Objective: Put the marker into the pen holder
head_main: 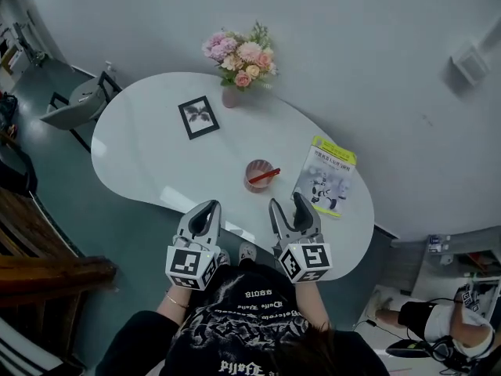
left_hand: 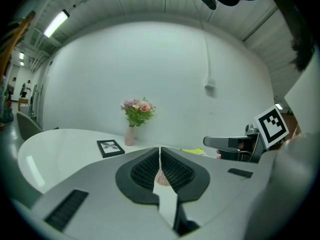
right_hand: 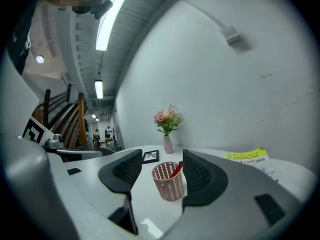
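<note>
On table (head_main: 141, 155), marker (head_main: 264, 176) in pen holder (head_main: 251, 170), left claw (head_main: 209, 206) closed, right claw (head_main: 287, 202) apart, booklet (head_main: 327, 175) print illegible.

Head view: high above the table's (head_main: 133, 159) near edge, facing steeply down, far off. Both gripper views: low over the same edge, level, facing the far wall (head_main: 376, 69), close to the holder (right_hand: 169, 184). All three share holder, vase (head_main: 232, 96), frame (head_main: 198, 117).
</note>
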A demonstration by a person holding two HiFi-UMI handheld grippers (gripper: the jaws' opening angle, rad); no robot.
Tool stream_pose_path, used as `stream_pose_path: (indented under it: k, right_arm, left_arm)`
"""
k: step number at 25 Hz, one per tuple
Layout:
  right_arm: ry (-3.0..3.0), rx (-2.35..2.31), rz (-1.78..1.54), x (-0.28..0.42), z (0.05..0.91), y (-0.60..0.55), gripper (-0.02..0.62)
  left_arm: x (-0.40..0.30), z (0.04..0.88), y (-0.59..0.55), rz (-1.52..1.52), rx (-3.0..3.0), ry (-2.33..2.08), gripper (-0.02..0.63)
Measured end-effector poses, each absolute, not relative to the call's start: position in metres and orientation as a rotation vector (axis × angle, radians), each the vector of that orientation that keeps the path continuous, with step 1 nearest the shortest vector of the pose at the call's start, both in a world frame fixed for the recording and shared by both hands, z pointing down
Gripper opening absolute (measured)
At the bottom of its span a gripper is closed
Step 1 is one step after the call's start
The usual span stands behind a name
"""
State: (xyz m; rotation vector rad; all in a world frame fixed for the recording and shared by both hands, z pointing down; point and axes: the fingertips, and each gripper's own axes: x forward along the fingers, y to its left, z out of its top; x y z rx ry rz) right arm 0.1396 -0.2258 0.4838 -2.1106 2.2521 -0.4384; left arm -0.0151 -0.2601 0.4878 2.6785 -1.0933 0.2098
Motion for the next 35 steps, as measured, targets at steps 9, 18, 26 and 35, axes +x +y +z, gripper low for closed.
stream_pose_path:
  k: [9, 18, 26, 35]
  right_arm:
    - [2.250, -2.166, -0.411, 0.141, 0.484, -0.212, 0.109]
    - [2.228, -2.187, -0.400, 0.144, 0.483, -0.212, 0.028]
    - [2.281, -2.203, -0.349, 0.141, 0.479, -0.219, 0.028]
    - [2.290, -2.208, -0.352, 0.143, 0.480, -0.223, 0.028]
  left_arm:
    - [-0.002, 0.492, -0.255, 0.211, 2.694, -1.026, 0.029]
    - [0.005, 0.489, -0.249, 0.198, 2.734, -0.970, 0.029]
    - [0.002, 0.489, -0.255, 0.197, 2.727, -0.987, 0.029]
    - [0.004, 0.490, -0.258, 0.226, 2.721, -0.991, 0.029]
